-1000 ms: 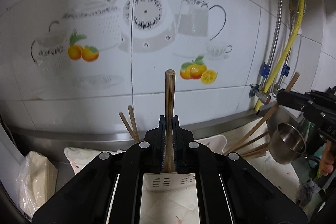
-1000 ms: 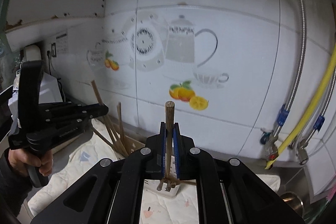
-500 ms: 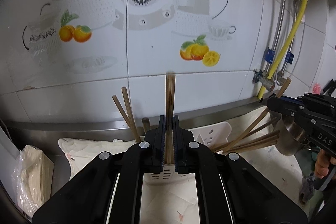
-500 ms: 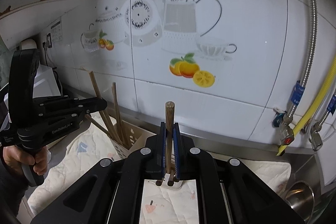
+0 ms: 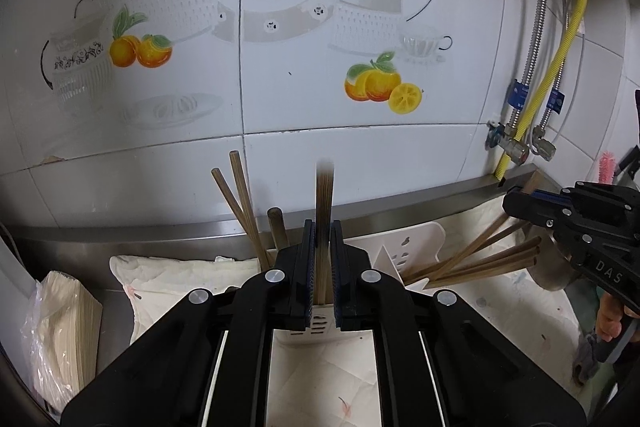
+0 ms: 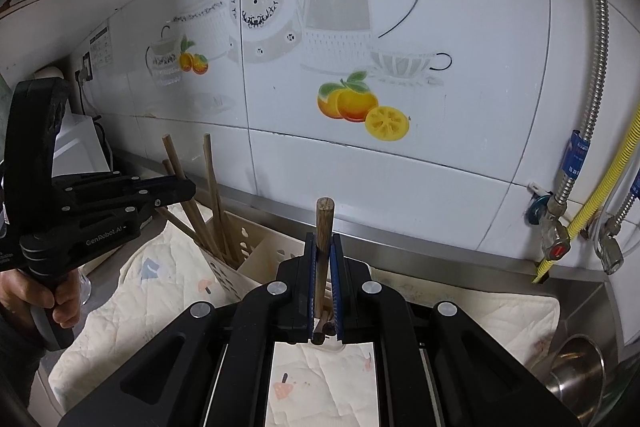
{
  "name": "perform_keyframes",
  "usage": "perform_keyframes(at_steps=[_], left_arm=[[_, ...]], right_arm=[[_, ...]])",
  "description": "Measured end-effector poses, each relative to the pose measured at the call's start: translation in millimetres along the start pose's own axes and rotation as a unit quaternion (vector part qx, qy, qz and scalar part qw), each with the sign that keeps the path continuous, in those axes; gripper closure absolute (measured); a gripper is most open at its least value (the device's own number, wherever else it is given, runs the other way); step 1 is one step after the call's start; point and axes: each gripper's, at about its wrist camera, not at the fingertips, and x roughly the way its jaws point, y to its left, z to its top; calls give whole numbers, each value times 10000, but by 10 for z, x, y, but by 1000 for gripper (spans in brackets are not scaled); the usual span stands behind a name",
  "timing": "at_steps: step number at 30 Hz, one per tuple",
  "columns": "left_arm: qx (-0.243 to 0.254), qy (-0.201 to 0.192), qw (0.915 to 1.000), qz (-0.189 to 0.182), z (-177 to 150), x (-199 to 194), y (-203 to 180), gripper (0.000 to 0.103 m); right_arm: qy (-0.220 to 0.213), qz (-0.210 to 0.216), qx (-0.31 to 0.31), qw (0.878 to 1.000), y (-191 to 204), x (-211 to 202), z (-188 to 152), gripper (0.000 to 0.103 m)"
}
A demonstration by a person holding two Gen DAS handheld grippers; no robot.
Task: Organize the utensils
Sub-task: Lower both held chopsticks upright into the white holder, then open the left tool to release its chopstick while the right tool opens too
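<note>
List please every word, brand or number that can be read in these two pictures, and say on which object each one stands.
"DAS": white letters on the body of the right hand-held gripper, seen from the left wrist; the word runs out of view.
"GenRobot.AI": on the body of the left hand-held gripper, seen from the right wrist.
Wall notice by the socket: too small to read.
Blue hose tags: print blurred, unreadable.

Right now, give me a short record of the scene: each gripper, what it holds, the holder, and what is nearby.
left gripper: jaws shut on a chopstick, held upright
right gripper: jaws shut on a wooden stick
holder: white, slotted, on a quilted cloth
already in holder: two chopsticks, leaning
nearby: metal cup; yellow hose
</note>
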Motion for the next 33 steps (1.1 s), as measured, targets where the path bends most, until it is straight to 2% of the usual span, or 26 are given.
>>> perform_keyframes(at_steps=[8,10,12,14,19,20,22,26,28,29,31,33], left_arm=[[59,-13,10000,-16,10,-29,-26,94],[62,-29,10000,-8,10,-48,-30,87],[58,-56,10000,8,11,-71,-31,81],[59,-76,10000,9,8,-100,-33,80],[61,-132,9999,9,-1,-187,-33,78],[51,-145,9999,11,-7,-210,-30,76],[40,-200,9998,49,-24,-272,-22,61],[39,-258,9996,48,-71,-389,-22,58],[37,-298,9995,81,-97,-455,-27,49],[36,-316,9995,81,-110,-487,-28,48],[36,-349,9993,87,-138,-543,-30,42],[37,-385,9992,135,-159,-592,-34,34]], right_arm=[[-29,-9,4,10000,-3,-25,7,95],[-52,-6,14,10000,-7,-43,12,94],[-85,-16,16,10000,-8,-71,15,91],[-118,-29,22,9999,-7,-105,21,84],[-220,-71,10,9997,4,-221,20,77],[-245,-89,4,9997,7,-250,14,74],[-283,-106,10,9995,9,-294,1,70],[-369,-161,8,9992,17,-397,-33,60],[-403,-175,14,9990,24,-443,-55,53],[-427,-187,12,9989,29,-472,-71,48],[-466,-221,-27,9987,42,-515,-97,47],[-514,-264,-70,9983,65,-562,-129,40]])
